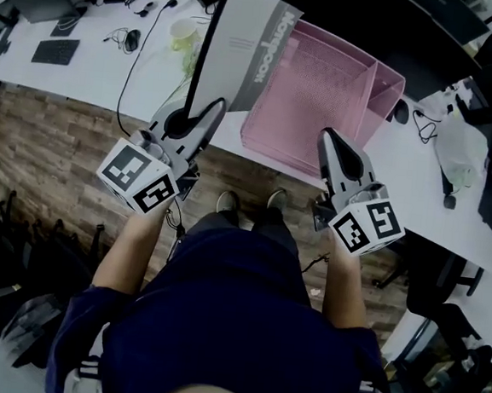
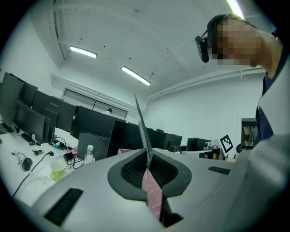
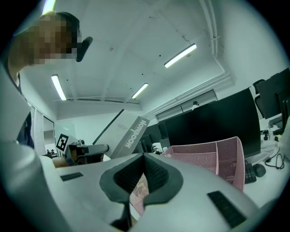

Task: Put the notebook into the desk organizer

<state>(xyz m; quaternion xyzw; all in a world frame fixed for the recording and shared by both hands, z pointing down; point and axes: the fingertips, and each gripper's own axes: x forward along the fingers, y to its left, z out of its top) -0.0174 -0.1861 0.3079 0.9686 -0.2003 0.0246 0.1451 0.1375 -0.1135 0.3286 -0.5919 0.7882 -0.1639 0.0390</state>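
Observation:
A grey notebook (image 1: pixel 250 46) with "NOTEBOOK" on its spine stands upright above the desk edge, my left gripper (image 1: pixel 213 107) shut on its lower edge. In the left gripper view the notebook (image 2: pixel 141 127) shows edge-on, rising from between the closed jaws of the left gripper (image 2: pixel 148 165). The pink mesh desk organizer (image 1: pixel 323 95) sits on the white desk just right of the notebook. My right gripper (image 1: pixel 328 137) hovers at the organizer's near edge, shut with nothing in it. The right gripper view shows its jaws (image 3: pixel 143 156) meeting, the organizer (image 3: pixel 213 156) ahead, and the notebook (image 3: pixel 131 136) tilted at left.
A pale cup (image 1: pixel 183 32), a mouse (image 1: pixel 131 40), cables and a dark pad (image 1: pixel 55 51) lie on the desk to the left. A plastic bag (image 1: pixel 455 150) and cables sit at right. Monitors line the back. A bottle (image 2: pixel 89 154) stands by the cup.

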